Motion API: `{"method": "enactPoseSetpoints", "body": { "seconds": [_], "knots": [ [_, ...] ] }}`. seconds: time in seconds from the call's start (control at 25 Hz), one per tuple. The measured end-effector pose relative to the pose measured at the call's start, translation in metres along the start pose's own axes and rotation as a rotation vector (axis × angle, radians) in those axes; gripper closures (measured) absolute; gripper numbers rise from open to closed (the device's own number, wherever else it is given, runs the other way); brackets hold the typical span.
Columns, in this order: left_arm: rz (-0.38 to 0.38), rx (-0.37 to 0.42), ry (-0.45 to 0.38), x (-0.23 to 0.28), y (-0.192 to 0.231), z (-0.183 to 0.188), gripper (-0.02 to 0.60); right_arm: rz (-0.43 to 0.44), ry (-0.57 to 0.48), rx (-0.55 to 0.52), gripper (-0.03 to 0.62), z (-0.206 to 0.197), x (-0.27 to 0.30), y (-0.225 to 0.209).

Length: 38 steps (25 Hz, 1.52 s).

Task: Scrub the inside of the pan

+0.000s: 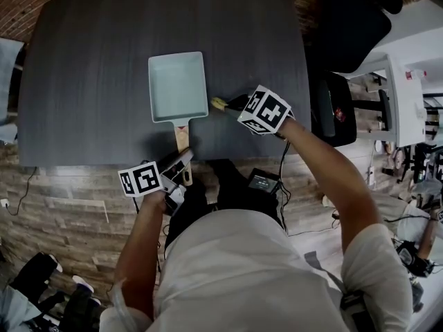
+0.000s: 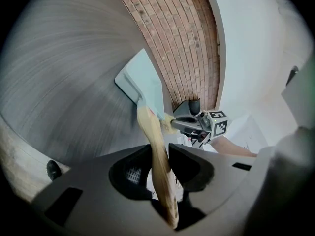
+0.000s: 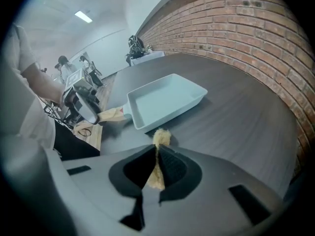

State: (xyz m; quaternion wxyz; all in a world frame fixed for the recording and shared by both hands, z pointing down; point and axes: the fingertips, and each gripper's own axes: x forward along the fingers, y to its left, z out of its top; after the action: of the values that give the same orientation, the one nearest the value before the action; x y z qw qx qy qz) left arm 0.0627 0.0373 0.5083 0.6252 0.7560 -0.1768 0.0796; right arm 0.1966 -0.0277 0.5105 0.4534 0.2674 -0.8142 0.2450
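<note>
A pale blue rectangular pan (image 1: 178, 86) lies on the dark table (image 1: 83, 81), its wooden handle (image 1: 182, 140) pointing toward me. My left gripper (image 1: 181, 168) is shut on that handle (image 2: 156, 146), which runs between its jaws. The pan's body (image 2: 143, 82) shows beyond them. My right gripper (image 1: 234, 104) hovers just right of the pan's near corner, shut on a small tan scrub pad (image 1: 219, 104). In the right gripper view the pad (image 3: 160, 139) sticks out of the jaws, just short of the pan's outer wall (image 3: 167, 102). The pan's inside looks empty.
A black office chair (image 1: 349, 26) and a white rack (image 1: 398, 95) stand right of the table. A brick wall (image 3: 256, 38) runs along the far side. The table's near edge (image 1: 104, 161) is by my body. Cables and a black box (image 1: 263, 182) lie on the floor.
</note>
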Motion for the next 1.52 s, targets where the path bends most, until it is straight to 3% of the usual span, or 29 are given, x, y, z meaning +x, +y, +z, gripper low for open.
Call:
{"method": "enactPoseSetpoints", "body": {
  "seconds": [0.32, 0.68, 0.84, 1.04, 1.28, 1.52],
  "knots": [
    [-0.021, 0.035, 0.076, -0.014, -0.002, -0.027, 0.468, -0.095, -0.045, 0.038, 0.563, 0.023, -0.022, -0.041],
    [-0.044, 0.100, 0.195, -0.032, -0.004, -0.062, 0.466, -0.126, -0.103, 0.205, 0.563, 0.044, -0.027, -0.089],
    [-0.066, 0.121, 0.251, -0.041, -0.001, -0.073, 0.466, -0.061, -0.097, 0.295, 0.563, 0.040, -0.017, -0.094],
    [-0.089, 0.162, 0.323, -0.051, 0.000, -0.077, 0.465, 0.125, -0.058, 0.405, 0.563, 0.030, -0.005, -0.075],
    [-0.099, 0.212, 0.418, -0.057, 0.004, -0.076, 0.460, 0.273, 0.009, 0.421, 0.563, 0.025, 0.006, -0.064],
    [-0.098, 0.240, 0.447, -0.058, 0.004, -0.075, 0.460, 0.366, 0.001, 0.451, 0.562, 0.042, 0.014, -0.055]
  ]
}}
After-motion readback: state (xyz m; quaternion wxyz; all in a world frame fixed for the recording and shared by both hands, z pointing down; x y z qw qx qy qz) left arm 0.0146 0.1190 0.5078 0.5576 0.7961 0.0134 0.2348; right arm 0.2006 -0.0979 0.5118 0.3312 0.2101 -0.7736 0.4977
